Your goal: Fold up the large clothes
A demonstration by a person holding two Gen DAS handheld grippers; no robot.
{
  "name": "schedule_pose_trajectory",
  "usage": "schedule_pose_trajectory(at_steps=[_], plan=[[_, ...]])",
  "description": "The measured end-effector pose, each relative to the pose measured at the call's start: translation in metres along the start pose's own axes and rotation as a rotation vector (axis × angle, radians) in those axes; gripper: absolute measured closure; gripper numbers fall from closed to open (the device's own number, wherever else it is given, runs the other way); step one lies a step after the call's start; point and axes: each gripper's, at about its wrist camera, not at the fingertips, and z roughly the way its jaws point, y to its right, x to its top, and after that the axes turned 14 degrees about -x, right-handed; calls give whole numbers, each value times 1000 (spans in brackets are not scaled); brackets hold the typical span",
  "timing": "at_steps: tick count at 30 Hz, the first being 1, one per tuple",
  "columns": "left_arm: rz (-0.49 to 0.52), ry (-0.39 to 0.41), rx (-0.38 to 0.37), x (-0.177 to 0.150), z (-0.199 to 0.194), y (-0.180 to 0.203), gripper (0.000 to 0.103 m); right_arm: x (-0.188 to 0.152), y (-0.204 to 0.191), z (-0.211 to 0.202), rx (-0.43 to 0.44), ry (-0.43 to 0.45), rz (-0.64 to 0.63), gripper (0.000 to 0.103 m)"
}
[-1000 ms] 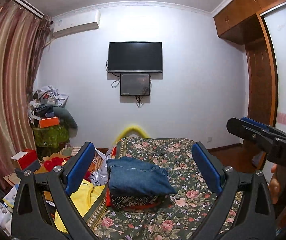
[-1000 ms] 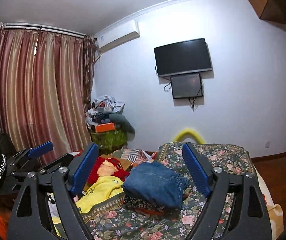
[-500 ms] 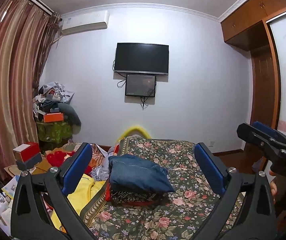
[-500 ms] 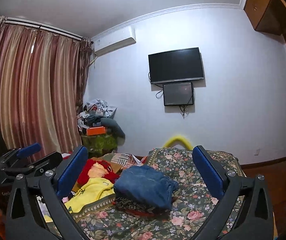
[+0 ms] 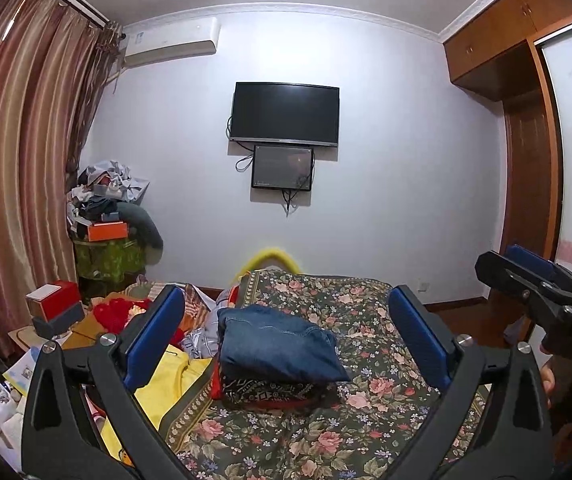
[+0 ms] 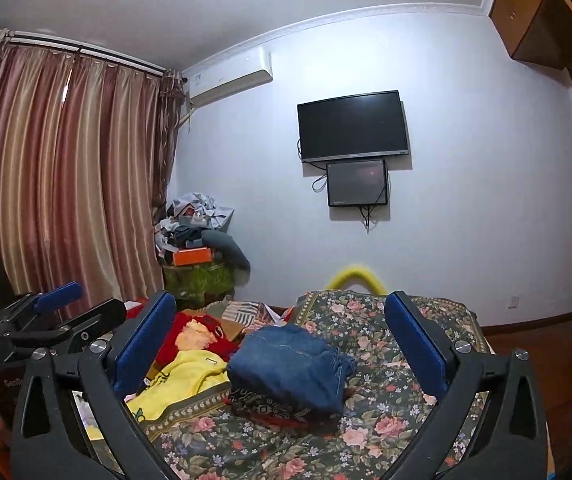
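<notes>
Bedroom, white wall with a TV (image 5: pixel 285 114) mounted on it, striped curtains, and a bed (image 5: pixel 366 384) under a dark floral cover; use the folded jeans (image 5: pixel 277 344) as your landmark. They sit on the bed on top of a patterned folded garment (image 5: pixel 269 392), so that pair looks done and stacked. To the curtain side of the jeans lies the unfolded pile: a yellow garment (image 6: pixel 181 380) just beside the stack, a red one (image 6: pixel 201 332) behind it, more cloth past that toward the wall. Your left hand-held gripper (image 5: pixel 286 344) has its jaws wide apart with nothing between the pads; the jeans only show through the gap, well ahead and lower. Your right hand-held gripper (image 6: pixel 281 348) is the same, jaws spread fully and empty. Both point roughly level at the stack, not touching anything. Judged next target is the yellow garment: it lies ahead and off to the curtain side of both grippers, and your left hand is the nearer one. Its long axis can't be told, it's bunched up. No containers in play; boxes stacked in the corner near the curtains, contents not visible.
</notes>
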Motion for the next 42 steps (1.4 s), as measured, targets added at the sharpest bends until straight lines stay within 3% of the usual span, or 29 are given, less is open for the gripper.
schedule_pose_trajectory(at_steps=[42], plan=[[-15, -26, -28, -4, 8, -4, 0, -2, 6, 1, -1, -32, 17, 0]])
